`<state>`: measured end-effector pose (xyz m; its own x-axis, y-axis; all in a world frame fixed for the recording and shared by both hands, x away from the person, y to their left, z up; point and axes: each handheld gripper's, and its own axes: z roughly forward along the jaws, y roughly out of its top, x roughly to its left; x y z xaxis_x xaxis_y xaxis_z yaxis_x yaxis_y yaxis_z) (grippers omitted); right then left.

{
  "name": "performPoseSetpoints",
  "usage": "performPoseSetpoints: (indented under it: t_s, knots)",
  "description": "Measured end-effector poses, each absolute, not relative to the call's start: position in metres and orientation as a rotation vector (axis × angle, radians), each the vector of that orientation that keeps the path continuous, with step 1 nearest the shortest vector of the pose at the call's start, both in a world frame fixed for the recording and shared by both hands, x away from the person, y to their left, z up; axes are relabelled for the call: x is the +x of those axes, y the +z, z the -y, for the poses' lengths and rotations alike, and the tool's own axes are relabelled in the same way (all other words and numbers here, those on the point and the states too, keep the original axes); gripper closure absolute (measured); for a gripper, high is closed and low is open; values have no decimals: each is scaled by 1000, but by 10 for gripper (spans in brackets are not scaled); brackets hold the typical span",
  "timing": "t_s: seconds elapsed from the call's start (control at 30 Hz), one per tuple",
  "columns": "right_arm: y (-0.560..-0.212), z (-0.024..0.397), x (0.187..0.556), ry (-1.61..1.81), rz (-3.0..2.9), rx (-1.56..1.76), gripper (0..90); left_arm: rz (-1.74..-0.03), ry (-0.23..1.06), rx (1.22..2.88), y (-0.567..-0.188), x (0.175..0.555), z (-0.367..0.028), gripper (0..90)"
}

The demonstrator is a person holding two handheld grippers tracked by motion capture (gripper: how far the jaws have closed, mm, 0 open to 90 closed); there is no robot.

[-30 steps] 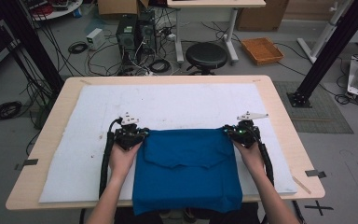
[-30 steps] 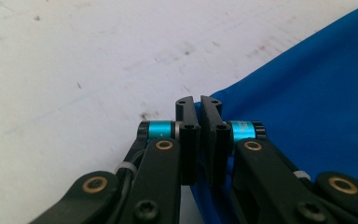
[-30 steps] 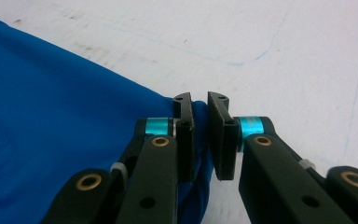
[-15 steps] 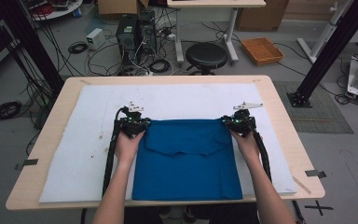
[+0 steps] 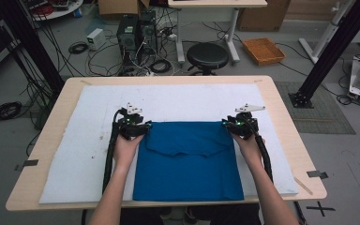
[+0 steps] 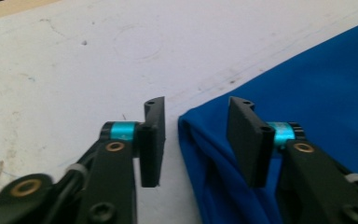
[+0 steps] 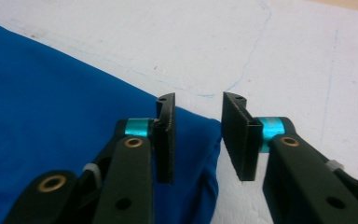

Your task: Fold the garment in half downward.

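Note:
A blue cloth (image 5: 187, 159) lies folded flat on the white mat (image 5: 75, 140), its far edge running between my two grippers. My left gripper (image 5: 138, 127) sits at the cloth's far left corner (image 6: 189, 123); its jaws have just been opening and stand apart, the corner lying loose between them, no pad pressing on it. My right gripper (image 5: 236, 125) sits at the far right corner (image 7: 205, 128); its jaws have also just been opening and stand apart over that corner. In the gripper views, left gripper (image 6: 196, 135) and right gripper (image 7: 198, 135) show clear gaps between the pads.
The mat covers most of a wooden table (image 5: 281, 122). Behind the table stand a round black stool (image 5: 207, 55), computer towers (image 5: 133, 33) with tangled cables, and an orange tray (image 5: 264, 50) on the floor. Black frame posts rise at both sides.
Both hands carried the cloth's far edge away from the person and laid it flat. Both grippers, shut on the corners before, now stand open with the corners released.

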<state>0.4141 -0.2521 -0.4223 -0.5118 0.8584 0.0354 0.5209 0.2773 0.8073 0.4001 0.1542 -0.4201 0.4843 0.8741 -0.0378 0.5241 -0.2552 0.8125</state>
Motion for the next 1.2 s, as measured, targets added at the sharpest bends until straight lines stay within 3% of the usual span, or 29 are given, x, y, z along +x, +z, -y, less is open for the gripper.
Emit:
performPoseSetpoints:
  t_s: [0.1, 0.2, 0.5, 0.77, 1.0, 1.2]
  knots:
    - [-418, 255, 402, 1129, -2123, 1240, 582, -1171, 486, 1901, -419, 389, -157, 478]
    - [-414, 262, 385, 1169, -2102, 1260, 568, -1171, 452, 1912, -420, 374, -159, 472]
    - [-427, 274, 350, 1213, -2100, 1320, 623, -1210, 374, 1894, -432, 344, -161, 491]
    - [-436, 269, 345, 1196, -2109, 1320, 623, -1221, 322, 1924, -439, 345, -156, 640]
    - [-440, 266, 349, 1189, -2118, 1324, 626, -1246, 310, 1947, -442, 351, -150, 700]
    - [-441, 262, 348, 1181, -2154, 1284, 781, -1213, 335, 1958, -440, 349, -148, 851]
